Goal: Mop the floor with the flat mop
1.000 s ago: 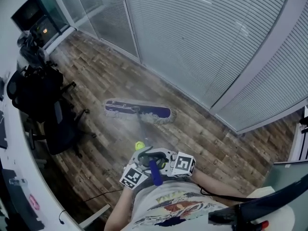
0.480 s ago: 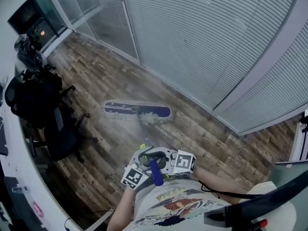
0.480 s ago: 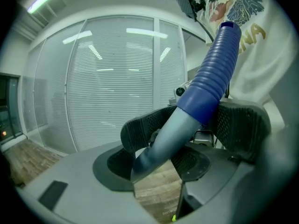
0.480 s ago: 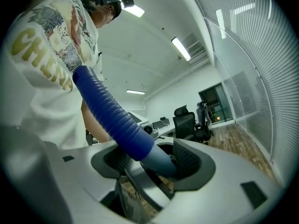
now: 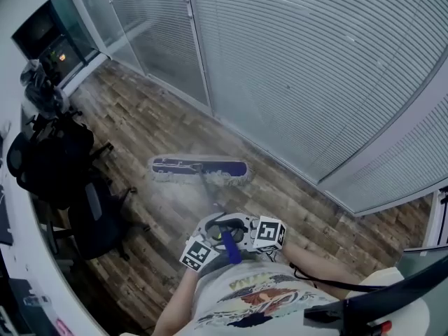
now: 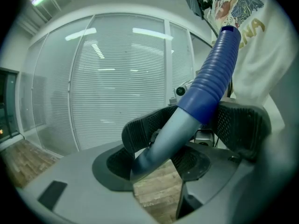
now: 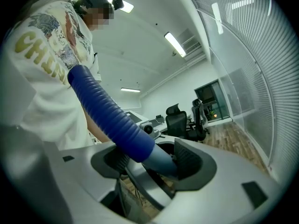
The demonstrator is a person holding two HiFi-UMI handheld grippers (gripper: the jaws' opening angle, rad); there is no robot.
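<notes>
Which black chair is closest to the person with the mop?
The lower chair in the head view, its wheeled legs reaching toward the flat mop. The other chair stands farther away along the desk, toward the corner.

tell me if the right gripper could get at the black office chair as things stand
Probably not: the right gripper is shut on the mop handle, and the black office chair stands well off on the left side, out of its way but far from it.

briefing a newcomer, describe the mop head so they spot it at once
Find the long glass wall with blinds and look at the wood floor just before it. The mop head lies flat there: a long blue pad with a pale fringe, unlike the black office chairs off to the left.
</notes>
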